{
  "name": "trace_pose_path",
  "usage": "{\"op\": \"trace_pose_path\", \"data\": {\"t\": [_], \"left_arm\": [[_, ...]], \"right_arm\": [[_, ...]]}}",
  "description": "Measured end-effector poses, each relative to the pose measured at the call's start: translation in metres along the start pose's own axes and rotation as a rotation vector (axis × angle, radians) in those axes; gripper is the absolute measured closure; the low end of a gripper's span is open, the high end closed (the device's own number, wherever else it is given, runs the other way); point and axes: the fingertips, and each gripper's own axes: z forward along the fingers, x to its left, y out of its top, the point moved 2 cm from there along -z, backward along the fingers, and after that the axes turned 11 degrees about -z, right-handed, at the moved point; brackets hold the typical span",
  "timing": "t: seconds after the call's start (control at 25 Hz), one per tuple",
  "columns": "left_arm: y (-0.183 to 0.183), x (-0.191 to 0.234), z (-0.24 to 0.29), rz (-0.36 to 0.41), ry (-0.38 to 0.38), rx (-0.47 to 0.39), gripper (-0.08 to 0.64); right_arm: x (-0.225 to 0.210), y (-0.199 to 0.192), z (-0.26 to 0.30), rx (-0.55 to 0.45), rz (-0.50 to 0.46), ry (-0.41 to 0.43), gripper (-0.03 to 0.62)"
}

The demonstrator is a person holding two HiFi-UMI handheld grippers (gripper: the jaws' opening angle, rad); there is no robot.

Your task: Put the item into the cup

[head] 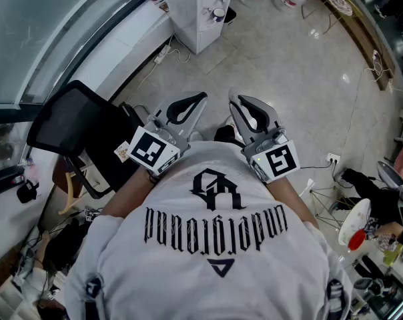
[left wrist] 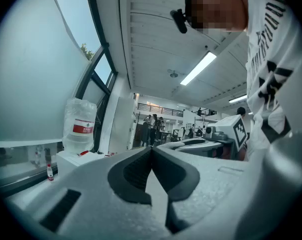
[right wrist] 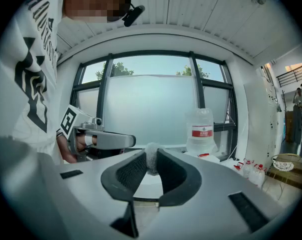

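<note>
Pinching a small pale fuzzy item [right wrist: 151, 161] at its jaw tips: right gripper [right wrist: 152, 152], pads pressed on both sides of it, the item's top poking just above the tips. Left gripper [left wrist: 152, 150] level beside it, on its left, jaws pressed together with nothing between. Both held close against the person's white printed shirt [head: 215, 245], pointing away from the body, well above the tiled floor [head: 288, 72]. Ahead and right of the right gripper: large water jug [right wrist: 202, 131] on a white cabinet [head: 198, 15]. Frosted window [right wrist: 148, 111] beyond.
</note>
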Motion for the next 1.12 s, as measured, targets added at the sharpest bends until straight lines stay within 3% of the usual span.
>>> {"op": "trace_pose_path", "data": {"t": [0.56, 1.12], "left_arm": [[-0.006, 0.008, 0.05, -0.027, 0.006, 0.026, 0.548], [-0.012, 0.008, 0.18, -0.022, 0.033, 0.065, 0.548]], "right_arm": [[-0.048, -0.015, -0.005, -0.015, 0.023, 0.005, 0.525], [-0.178, -0.047, -0.034, -0.065, 0.052, -0.006, 0.525]]}}
